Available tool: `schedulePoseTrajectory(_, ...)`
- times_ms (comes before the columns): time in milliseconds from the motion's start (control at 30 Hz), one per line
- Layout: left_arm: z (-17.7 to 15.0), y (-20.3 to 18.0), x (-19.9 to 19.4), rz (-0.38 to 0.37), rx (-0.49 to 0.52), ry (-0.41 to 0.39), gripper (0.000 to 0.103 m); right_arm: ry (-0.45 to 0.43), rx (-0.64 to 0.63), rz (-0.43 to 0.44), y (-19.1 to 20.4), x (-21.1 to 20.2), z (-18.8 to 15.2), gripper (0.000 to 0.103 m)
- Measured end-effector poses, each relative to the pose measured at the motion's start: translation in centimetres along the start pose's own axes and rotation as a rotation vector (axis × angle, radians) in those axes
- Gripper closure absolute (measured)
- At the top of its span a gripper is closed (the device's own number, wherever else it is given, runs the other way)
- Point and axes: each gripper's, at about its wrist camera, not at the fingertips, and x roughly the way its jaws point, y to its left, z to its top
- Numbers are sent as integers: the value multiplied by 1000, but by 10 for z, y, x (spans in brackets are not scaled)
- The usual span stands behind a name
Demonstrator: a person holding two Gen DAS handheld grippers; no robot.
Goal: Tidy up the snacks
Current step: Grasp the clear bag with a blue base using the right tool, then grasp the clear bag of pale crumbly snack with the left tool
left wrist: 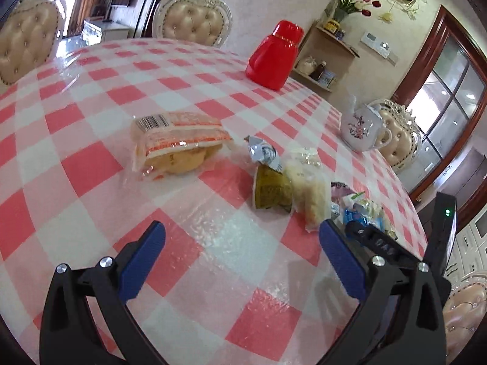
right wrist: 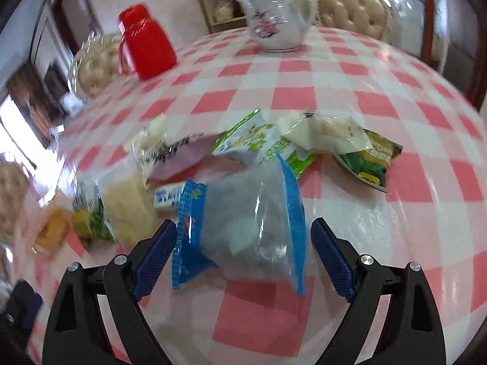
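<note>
You are holding your right gripper (right wrist: 243, 255) with its blue pads spread as wide as they go, and the blue-edged clear packet (right wrist: 243, 225) is lying between them; the pads are not pressing on it, so it is resting on the checked tablecloth (right wrist: 395, 213) rather than in your grip. Judging by that, you are either lining up to take it or leaving it at the near end of the snack pile. Just beyond the tips, a green-and-white packet (right wrist: 268, 149), a purple-and-white wrapper (right wrist: 179, 152) and a green-yellow pouch (right wrist: 371, 161) are lying heaped together, apparently because this is where the snacks are being gathered. Farther out, the floral teapot (right wrist: 278, 21) and the red jug (right wrist: 143, 42) are standing well clear of the pile. Your left gripper (left wrist: 240, 261) is also spread and carrying nothing, hovering over bare cloth. Ahead of its left finger, the orange-printed bun packet (left wrist: 176, 143) is lying apart from the heap, so it looks like the next thing to bring over.
</note>
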Motion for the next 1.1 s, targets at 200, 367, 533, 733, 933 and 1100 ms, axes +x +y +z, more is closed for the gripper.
schedulePoseTrajectory(200,-8,-14,0,5,100,5,2,-15,-65,28,-6,-19,-13,71)
schedulePoseTrajectory(367,-19,-32,5,-62,178,47,2,-82,-9,120,-35,-61,-34,73)
schedulePoseTrajectory(533,-15,-67,30,-119,236,92,2,-143,73,162,-60,-91,-51,73)
schedulePoseTrajectory(733,3,-107,70,-74,306,60,2,-114,65,181,-59,-92,-51,73)
schedulePoseTrajectory(933,12,-129,111,-13,427,87,23,-113,65,199,-56,-93,-50,73)
schedulePoseTrajectory(1100,8,-129,115,-83,502,146,67,-104,61,199,-53,-88,-51,73)
